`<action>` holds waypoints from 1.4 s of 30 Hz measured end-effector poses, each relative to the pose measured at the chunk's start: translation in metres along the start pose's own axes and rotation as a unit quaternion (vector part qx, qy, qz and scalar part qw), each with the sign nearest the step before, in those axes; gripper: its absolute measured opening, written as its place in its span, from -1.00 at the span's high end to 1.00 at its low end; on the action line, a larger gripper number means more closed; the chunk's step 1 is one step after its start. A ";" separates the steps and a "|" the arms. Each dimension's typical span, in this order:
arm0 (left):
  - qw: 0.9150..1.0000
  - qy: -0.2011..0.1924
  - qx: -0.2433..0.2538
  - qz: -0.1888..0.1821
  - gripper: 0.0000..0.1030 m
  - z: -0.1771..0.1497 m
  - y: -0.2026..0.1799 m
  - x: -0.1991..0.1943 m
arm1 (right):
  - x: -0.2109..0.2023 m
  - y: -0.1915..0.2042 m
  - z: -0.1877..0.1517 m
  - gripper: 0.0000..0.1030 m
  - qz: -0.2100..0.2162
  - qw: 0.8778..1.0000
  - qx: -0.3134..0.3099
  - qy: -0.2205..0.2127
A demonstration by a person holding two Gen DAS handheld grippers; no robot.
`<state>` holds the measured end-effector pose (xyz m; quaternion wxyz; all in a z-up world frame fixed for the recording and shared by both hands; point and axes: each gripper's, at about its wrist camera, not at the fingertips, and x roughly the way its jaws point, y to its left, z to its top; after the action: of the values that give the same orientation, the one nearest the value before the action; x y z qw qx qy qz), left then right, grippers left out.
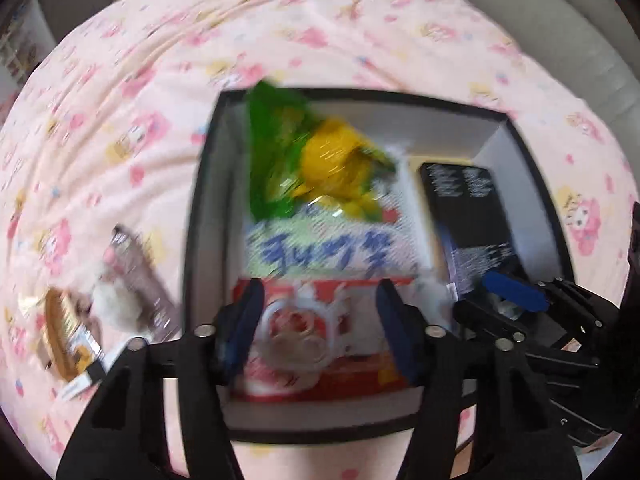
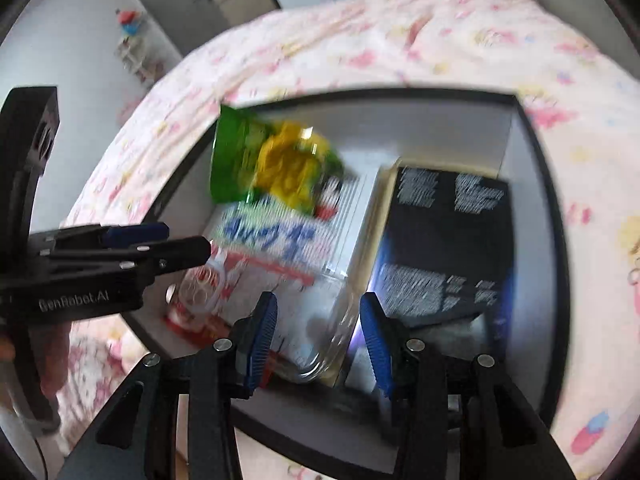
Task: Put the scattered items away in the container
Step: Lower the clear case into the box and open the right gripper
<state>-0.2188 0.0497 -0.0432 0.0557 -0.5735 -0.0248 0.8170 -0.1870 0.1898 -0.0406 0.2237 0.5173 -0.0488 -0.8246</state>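
Observation:
A black-rimmed box [image 1: 200, 216] [image 2: 536, 184] sits on the pink bed. Inside lie a green and yellow snack bag [image 1: 304, 160] [image 2: 272, 160], a white packet with blue writing [image 1: 320, 252] [image 2: 272, 236], a red and white packet [image 1: 304, 336] [image 2: 200, 292] and a black box [image 1: 468, 208] [image 2: 444, 240]. My left gripper [image 1: 320, 328] is open and empty above the red packet. My right gripper [image 2: 320, 340] is open over a clear plastic item [image 2: 324, 332]; it also shows in the left wrist view [image 1: 516, 300]. Both views are blurred.
Left of the box on the bedcover [image 1: 120, 120] lie a brown sachet [image 1: 140, 276], a small white fluffy item [image 1: 116, 304] and a gold-brown packet [image 1: 68, 340]. A grey cabinet [image 2: 176, 4] and a small shelf [image 2: 136, 52] stand beyond the bed.

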 end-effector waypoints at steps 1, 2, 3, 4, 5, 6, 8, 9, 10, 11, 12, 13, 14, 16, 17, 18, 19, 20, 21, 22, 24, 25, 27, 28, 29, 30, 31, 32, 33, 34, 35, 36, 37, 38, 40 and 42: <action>1.000 0.005 0.001 -0.007 0.22 0.002 -0.003 0.004 | -0.001 0.000 0.001 0.22 -0.003 1.000 0.001 -0.006; 1.000 0.017 0.000 -0.021 0.27 0.006 -0.005 0.013 | 0.001 0.001 0.001 0.22 -0.004 1.000 0.000 -0.001; 0.999 0.029 -0.001 -0.031 0.27 0.010 -0.007 0.021 | 0.004 0.001 0.002 0.22 -0.003 1.000 -0.001 0.006; 0.999 0.040 -0.001 -0.036 0.28 0.012 -0.007 0.031 | 0.010 0.002 0.003 0.22 -0.003 1.000 -0.001 0.021; 0.998 0.054 -0.004 -0.038 0.28 0.015 -0.008 0.039 | 0.017 0.002 0.003 0.22 0.000 0.999 0.001 0.038; 0.997 0.072 -0.008 -0.033 0.28 0.016 -0.008 0.048 | 0.024 0.004 0.004 0.22 0.005 0.999 0.002 0.053; 0.996 0.088 -0.014 -0.019 0.29 0.016 -0.007 0.054 | 0.030 0.007 0.008 0.21 0.001 0.998 -0.002 0.057; 0.996 0.092 -0.014 -0.003 0.29 0.016 -0.006 0.051 | 0.032 0.010 0.010 0.22 0.002 0.998 -0.009 0.062; 0.995 0.095 -0.014 0.008 0.29 0.015 -0.005 0.048 | 0.034 0.013 0.012 0.22 0.020 0.997 -0.009 0.067; 0.995 0.098 -0.015 0.013 0.29 0.015 -0.004 0.047 | 0.037 0.014 0.013 0.22 0.045 0.996 -0.001 0.077; 0.994 0.099 -0.031 0.019 0.29 0.014 -0.001 0.045 | 0.040 0.016 0.014 0.22 0.073 0.994 0.007 0.086; 0.995 0.094 -0.039 0.011 0.30 0.014 0.003 0.041 | 0.040 0.018 0.013 0.22 0.085 0.992 0.005 0.089; 0.996 0.083 -0.044 -0.009 0.30 0.014 0.005 0.036 | 0.037 0.019 0.013 0.22 0.074 0.994 0.001 0.082; 0.996 0.070 -0.036 -0.035 0.30 0.015 0.002 0.028 | 0.013 0.016 0.013 0.22 -0.010 0.999 -0.018 0.028; 0.996 0.066 -0.025 -0.052 0.30 0.015 -0.003 0.025 | 0.004 0.014 0.013 0.22 -0.036 0.999 -0.024 0.008; 0.996 0.066 -0.012 -0.066 0.30 0.016 -0.011 0.023 | -0.011 0.009 0.012 0.22 -0.072 0.997 -0.028 -0.022; 0.995 0.066 0.002 -0.076 0.30 0.015 -0.020 0.022 | -0.026 0.002 0.011 0.21 -0.111 0.992 -0.026 -0.053; 0.994 0.069 0.020 -0.080 0.29 0.015 -0.030 0.023 | -0.035 -0.008 0.014 0.21 -0.138 0.988 -0.018 -0.071; 0.993 0.073 0.038 -0.079 0.29 0.015 -0.040 0.024 | -0.044 -0.018 0.015 0.21 -0.164 0.983 -0.005 -0.086; 0.993 0.078 0.053 -0.077 0.27 0.015 -0.046 0.026 | -0.051 -0.030 0.017 0.21 -0.184 0.978 0.016 -0.096; 0.990 0.091 0.082 -0.071 0.11 0.015 -0.062 0.032 | -0.055 -0.050 0.022 0.21 -0.173 0.979 0.052 -0.095; 0.989 0.096 0.094 -0.066 -0.03 0.014 -0.071 0.036 | -0.051 -0.057 0.022 0.21 -0.159 0.981 0.064 -0.092; 0.986 0.107 0.119 -0.051 -0.14 0.012 -0.086 0.041 | -0.047 -0.064 0.022 0.15 -0.131 0.985 0.080 -0.081; 0.984 0.117 0.131 -0.030 -0.15 0.012 -0.093 0.045 | -0.046 -0.063 0.023 0.14 -0.131 0.985 0.079 -0.079; 0.983 0.122 0.137 -0.012 -0.15 0.011 -0.095 0.048 | -0.045 -0.061 0.023 0.13 -0.136 0.985 0.073 -0.080; 0.982 0.121 0.145 0.010 -0.18 0.010 -0.097 0.049 | -0.043 -0.062 0.021 0.13 -0.139 0.985 0.070 -0.080; 0.982 0.120 0.146 0.027 -0.29 0.010 -0.096 0.050 | -0.045 -0.060 0.021 0.13 -0.142 0.984 0.067 -0.084; 0.982 0.124 0.141 0.028 -0.30 0.011 -0.092 0.050 | -0.047 -0.057 0.020 0.14 -0.142 0.984 0.066 -0.089; 0.983 0.128 0.131 0.026 -0.30 0.012 -0.086 0.049 | -0.054 -0.054 0.020 0.13 -0.145 0.982 0.061 -0.106; 0.984 0.131 0.119 0.020 -0.28 0.013 -0.079 0.046 | -0.060 -0.050 0.020 0.13 -0.149 0.980 0.054 -0.122; 0.986 0.128 0.103 0.002 -0.23 0.017 -0.070 0.040 | -0.065 -0.045 0.017 0.13 -0.150 0.979 0.049 -0.132; 0.988 0.121 0.091 -0.018 -0.21 0.019 -0.063 0.035 | -0.068 -0.038 0.018 0.12 -0.143 0.979 0.037 -0.138; 0.990 0.112 0.074 -0.045 -0.21 0.024 -0.053 0.027 | -0.064 -0.030 0.021 0.11 -0.127 0.983 0.017 -0.128; 0.991 0.104 0.047 -0.074 -0.21 0.032 -0.038 0.020 | -0.055 -0.025 0.024 0.11 -0.109 0.988 0.004 -0.113; 0.992 0.091 0.005 -0.092 -0.21 0.045 -0.015 0.014 | -0.031 -0.018 0.029 0.11 -0.074 0.996 0.000 -0.059; 0.992 0.086 -0.022 -0.095 -0.21 0.055 0.006 0.014 | -0.001 -0.017 0.032 0.11 -0.056 0.998 0.016 0.001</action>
<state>-0.2757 0.0472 -0.0382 0.1220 -0.6376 -0.0922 0.7550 -0.2199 0.2012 -0.0302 0.1692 0.5234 -0.0332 -0.8345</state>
